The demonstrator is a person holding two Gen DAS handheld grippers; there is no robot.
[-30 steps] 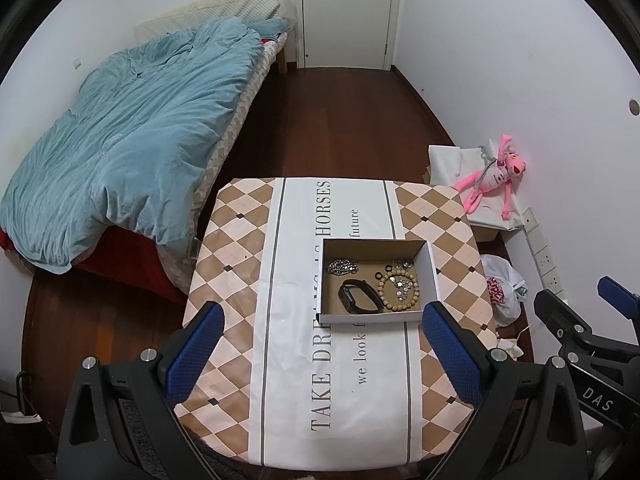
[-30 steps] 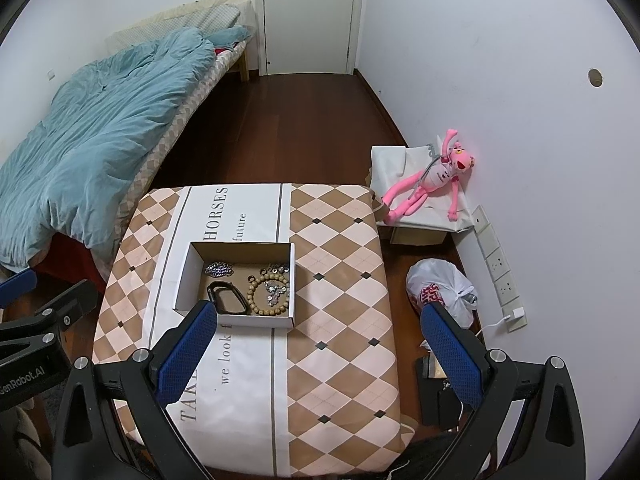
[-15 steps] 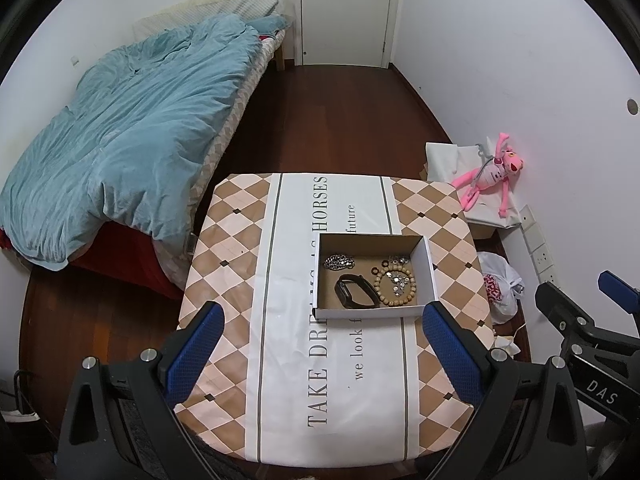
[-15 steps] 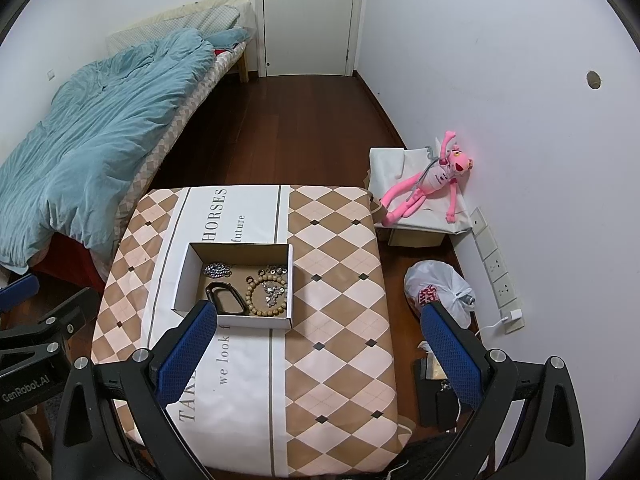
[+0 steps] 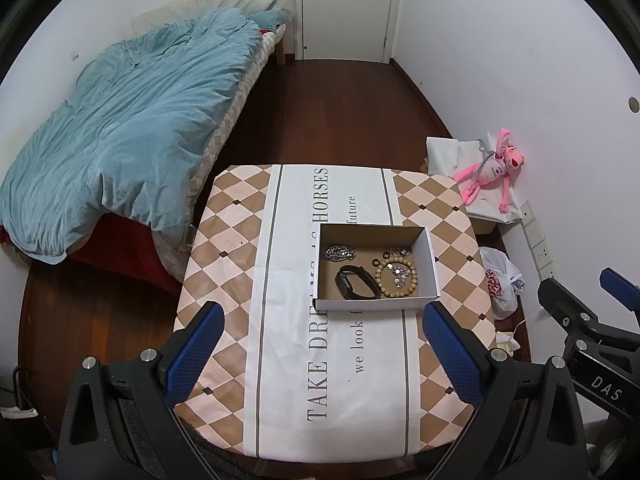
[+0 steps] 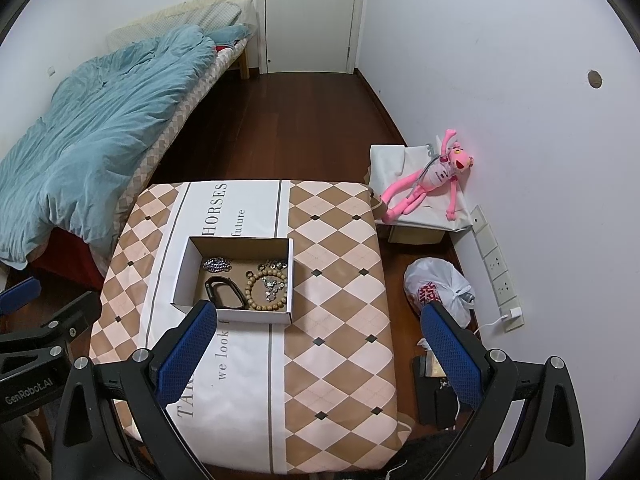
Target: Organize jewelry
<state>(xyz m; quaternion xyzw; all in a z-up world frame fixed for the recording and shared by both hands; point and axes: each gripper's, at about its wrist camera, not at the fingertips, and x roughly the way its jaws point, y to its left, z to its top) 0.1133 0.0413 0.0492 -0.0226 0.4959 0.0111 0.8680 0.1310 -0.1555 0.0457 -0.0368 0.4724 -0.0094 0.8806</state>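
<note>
An open white cardboard box (image 5: 430,258) (image 6: 182,270) sits on the table with the diamond-patterned cloth (image 5: 232,240) (image 6: 340,300). Inside it lie a silver chain (image 5: 339,253) (image 6: 217,264), a black wristband (image 5: 356,282) (image 6: 225,292), a wooden bead bracelet (image 5: 396,275) (image 6: 267,285) and small rings. My left gripper (image 5: 320,356) is open and empty, high above the table's near side. My right gripper (image 6: 316,354) is open and empty, high above the table's right part. Each gripper shows at the edge of the other's view.
A bed with a blue duvet (image 5: 132,128) stands to the left. A pink plush toy (image 6: 430,178) lies on a white-covered box by the right wall. A white plastic bag (image 6: 438,286) and dark items lie on the floor right of the table. A closed door (image 5: 344,8) is at the back.
Both grippers have risen and pulled back a little, so the table and box look smaller and farther. The jaws stay open. Nothing in the box moved.
</note>
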